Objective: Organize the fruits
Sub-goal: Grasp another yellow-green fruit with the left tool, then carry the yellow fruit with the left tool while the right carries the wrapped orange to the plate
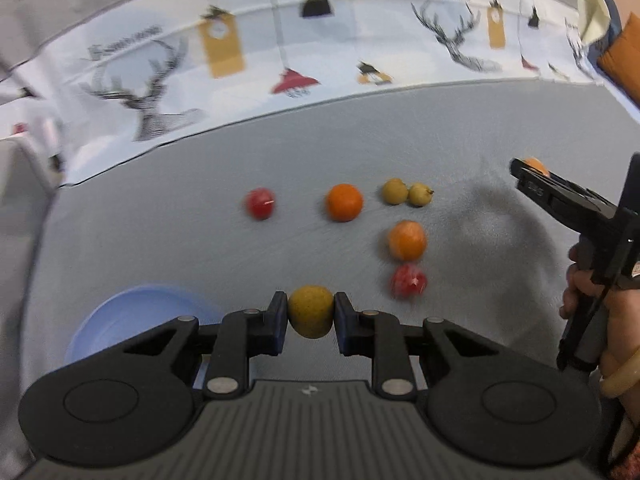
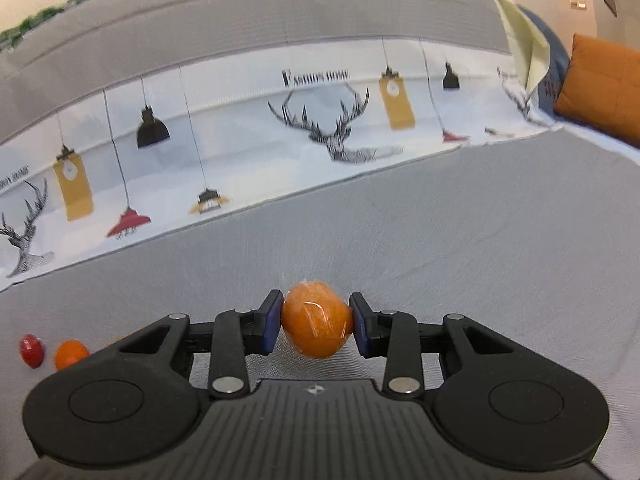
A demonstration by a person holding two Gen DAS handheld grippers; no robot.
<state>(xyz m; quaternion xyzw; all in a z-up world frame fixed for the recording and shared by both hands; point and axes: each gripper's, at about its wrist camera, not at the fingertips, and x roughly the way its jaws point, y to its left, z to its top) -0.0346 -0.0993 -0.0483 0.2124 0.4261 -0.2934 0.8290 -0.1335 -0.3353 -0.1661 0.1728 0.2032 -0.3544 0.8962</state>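
Now holding a yellow-green fruit [image 1: 311, 311] clamped between the left gripper [image 1: 311, 322] fingers, just right of a blue bowl [image 1: 120, 320]. Lying farther off on the grey cloth [image 1: 200, 240], left to right: a red fruit [image 1: 260, 203], an orange [image 1: 344, 202], two small yellow fruits [image 1: 406, 192] touching, with another orange [image 1: 407, 240] and a red fruit [image 1: 408, 281] nearer. Squeezing a wrapped orange [image 2: 317, 318] in the right gripper [image 2: 317, 330] at far right.
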